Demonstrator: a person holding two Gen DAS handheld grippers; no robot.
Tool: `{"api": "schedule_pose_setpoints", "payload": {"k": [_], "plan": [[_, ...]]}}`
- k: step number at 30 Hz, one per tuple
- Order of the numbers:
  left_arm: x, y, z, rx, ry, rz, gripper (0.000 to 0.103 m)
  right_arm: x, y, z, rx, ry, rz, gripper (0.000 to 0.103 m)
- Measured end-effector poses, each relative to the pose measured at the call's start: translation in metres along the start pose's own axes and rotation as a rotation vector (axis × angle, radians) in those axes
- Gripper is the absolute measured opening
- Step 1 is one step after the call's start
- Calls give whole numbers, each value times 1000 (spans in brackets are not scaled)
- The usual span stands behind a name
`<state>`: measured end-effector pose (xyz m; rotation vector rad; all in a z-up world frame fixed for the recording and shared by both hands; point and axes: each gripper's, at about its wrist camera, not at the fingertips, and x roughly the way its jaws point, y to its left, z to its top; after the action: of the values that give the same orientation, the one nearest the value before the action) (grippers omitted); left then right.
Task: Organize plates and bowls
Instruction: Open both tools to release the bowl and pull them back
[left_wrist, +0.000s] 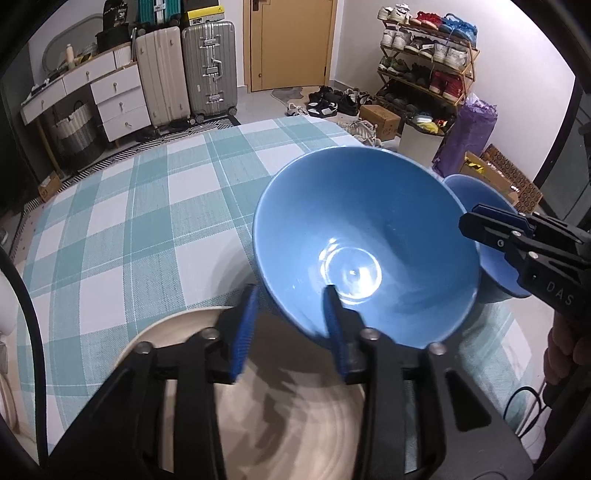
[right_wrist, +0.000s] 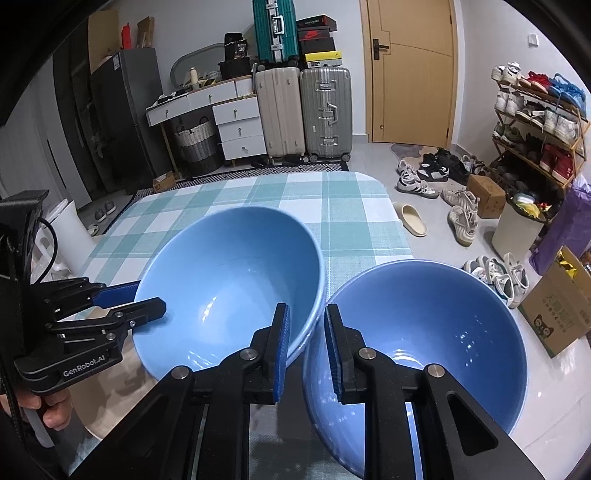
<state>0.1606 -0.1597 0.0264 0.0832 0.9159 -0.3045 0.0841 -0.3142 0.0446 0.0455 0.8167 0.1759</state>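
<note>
The left gripper (left_wrist: 291, 328) straddles the near rim of the larger blue bowl (left_wrist: 362, 236), one finger inside, one outside, pads spread clear of the wall, apparently letting it settle over the wooden plate (left_wrist: 177, 332) at the table's near edge. The right gripper (right_wrist: 306, 350), angled steeply down, brackets the second blue bowl (right_wrist: 424, 332) by the table's right edge, jaws slightly parted, ready for stacking.

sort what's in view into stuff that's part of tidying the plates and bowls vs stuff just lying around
Part of the job:
- left blue bowl
- right blue bowl
- beige plate under the left tool
- right tool

Just lying about:
- suitcases
- shoe rack
- loose shoes on the floor
- cardboard box
- woven basket
</note>
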Motion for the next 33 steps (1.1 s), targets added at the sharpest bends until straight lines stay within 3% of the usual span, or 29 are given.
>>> {"api": "schedule_pose_setpoints", "payload": {"k": [4,8,9,10,14,18,33], "plan": [[-11,3,1,-42,-17,-50,58,-14,-9,2,37,-37,14,37],[-22,3,1,-87,-22,-100,66,-33,-20,3,72,-84,30,67],[-24,2,0,-92,-23,-102,73,-38,-23,3,80,-96,33,73],[-26,0,0,-98,-24,-101,80,-45,-26,2,87,-113,35,86],[-36,-12,-2,-115,-29,-128,82,-64,-38,-1,93,-148,9,98],[-40,-29,-6,-123,-26,-150,103,-78,-54,-6,109,-168,-27,101],[-46,-100,-21,-118,-29,-233,102,-97,-122,-37,254,-166,-70,102]]}}
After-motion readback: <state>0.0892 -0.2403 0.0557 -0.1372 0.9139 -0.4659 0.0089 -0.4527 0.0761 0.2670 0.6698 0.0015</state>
